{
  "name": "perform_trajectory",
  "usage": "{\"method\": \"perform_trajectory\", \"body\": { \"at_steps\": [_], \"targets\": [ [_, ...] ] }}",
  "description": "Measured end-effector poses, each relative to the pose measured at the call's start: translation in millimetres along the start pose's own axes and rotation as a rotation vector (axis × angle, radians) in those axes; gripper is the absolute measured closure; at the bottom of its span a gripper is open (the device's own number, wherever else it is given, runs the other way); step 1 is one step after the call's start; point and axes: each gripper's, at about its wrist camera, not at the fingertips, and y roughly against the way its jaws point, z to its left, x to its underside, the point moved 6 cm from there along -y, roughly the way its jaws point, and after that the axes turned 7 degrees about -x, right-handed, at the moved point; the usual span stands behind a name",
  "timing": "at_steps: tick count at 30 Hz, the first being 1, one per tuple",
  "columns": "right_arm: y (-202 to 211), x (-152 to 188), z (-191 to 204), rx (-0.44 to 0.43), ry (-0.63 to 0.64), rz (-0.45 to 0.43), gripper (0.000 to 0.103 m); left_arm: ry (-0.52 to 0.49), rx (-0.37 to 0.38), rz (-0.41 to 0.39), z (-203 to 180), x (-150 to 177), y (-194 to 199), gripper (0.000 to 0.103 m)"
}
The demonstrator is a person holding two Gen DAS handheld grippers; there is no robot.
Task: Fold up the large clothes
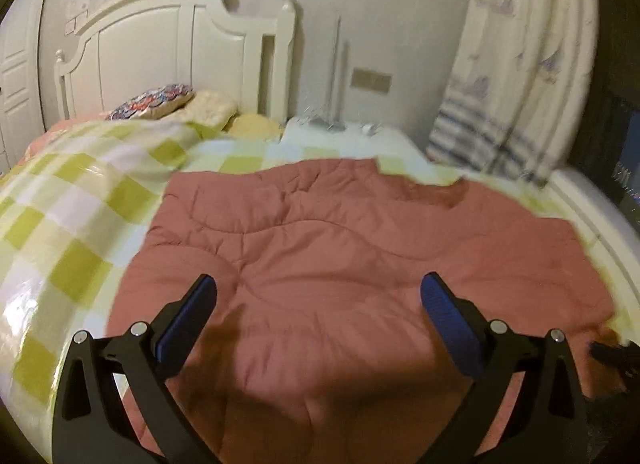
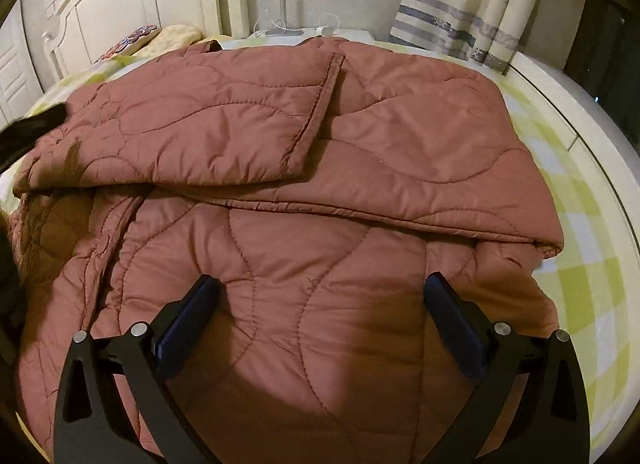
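While both tools hang above the bed, the left hand-held gripper (image 1: 319, 290) has its blue-padded fingers (image 1: 188, 324) spread wide with nothing between them, and the right hand-held gripper (image 2: 320, 292) is likewise spread and empty. Beneath them the dusty-pink quilted padded garment (image 2: 304, 192) lies across the green-and-white checked bedspread (image 1: 76, 224), one flap of it folded over the lower layer, its stitched edge (image 2: 316, 104) running diagonally. Cream wooden headboard (image 1: 160, 48), patterned pillow (image 1: 154, 102) and striped curtain (image 2: 452, 24) sit behind.
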Motion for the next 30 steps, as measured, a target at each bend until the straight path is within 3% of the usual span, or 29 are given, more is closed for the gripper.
{"method": "perform_trajectory", "body": {
  "at_steps": [4,7,8,9,13,15,16,18,20,22,25,28,30],
  "targets": [
    [-0.6,-1.6,-2.9,-0.018,-0.010,0.002,0.004,-0.085,0.018,0.014,-6.6,34.4,50.8,0.002],
    [6.6,3.0,6.9,-0.012,-0.007,0.000,0.004,-0.229,-0.046,0.155,-13.9,80.3,41.7,0.002],
    [8.0,5.4,9.2,-0.013,-0.008,0.001,0.004,-0.264,-0.053,0.250,-14.4,93.1,31.8,0.002],
    [8.7,5.9,9.1,-0.012,-0.006,-0.001,0.004,-0.263,-0.047,0.272,-13.7,95.3,30.2,0.002],
    [23.1,8.0,9.0,-0.012,-0.028,-0.026,0.005,-0.243,-0.092,0.259,-10.2,89.8,35.9,0.002],
    [48.0,17.7,21.9,-0.089,-0.015,-0.085,0.005,-0.240,-0.087,0.235,-9.0,90.4,49.4,0.002],
    [58.3,26.7,35.4,-0.140,0.032,-0.092,0.005,-0.244,-0.065,0.224,-9.4,93.9,60.6,0.002],
    [65.5,42.0,55.2,-0.163,0.131,-0.087,0.005,-0.265,-0.051,0.212,-7.6,104.3,73.6,0.002],
    [49.2,72.0,78.9,-0.134,0.267,0.012,0.005,-0.309,-0.087,0.245,-0.4,125.5,71.8,0.002],
    [52.0,80.3,79.5,-0.153,0.235,-0.066,0.004,-0.262,-0.044,0.190,9.1,133.5,77.1,0.002],
    [53.1,78.5,72.9,-0.173,0.183,-0.037,0.005,-0.210,-0.034,0.218,16.8,134.2,86.2,0.002],
    [75.1,70.1,63.8,-0.197,0.095,-0.120,0.005,-0.168,0.012,0.185,15.8,126.0,104.4,0.002],
    [73.0,71.0,59.9,-0.182,0.080,-0.122,0.005,-0.201,0.003,0.183,8.8,129.4,106.0,0.002]
  ]
}}
